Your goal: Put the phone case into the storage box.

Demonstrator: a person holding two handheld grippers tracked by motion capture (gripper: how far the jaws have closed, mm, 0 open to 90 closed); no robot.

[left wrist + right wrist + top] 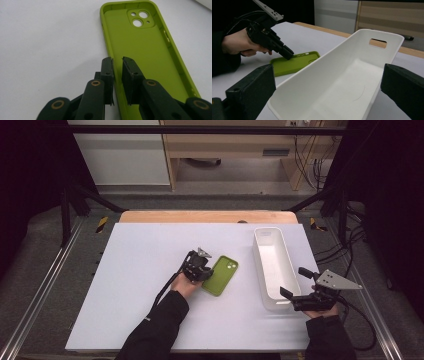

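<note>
A lime-green phone case lies open side up on the white table, its camera holes at the far end. My left gripper comes down on its near left edge. In the left gripper view the jaws stand nearly together with the case's left rim pinched between them. The case lies flat on the table. My right gripper is open at the near end of a long white bin. Its jaws stand wide to either side of the bin's near end, apart from its walls.
The white board covers most of a wooden table, whose far edge shows. The bin is empty and has a handle slot in its far wall. Metal frame rails run along both sides of the table.
</note>
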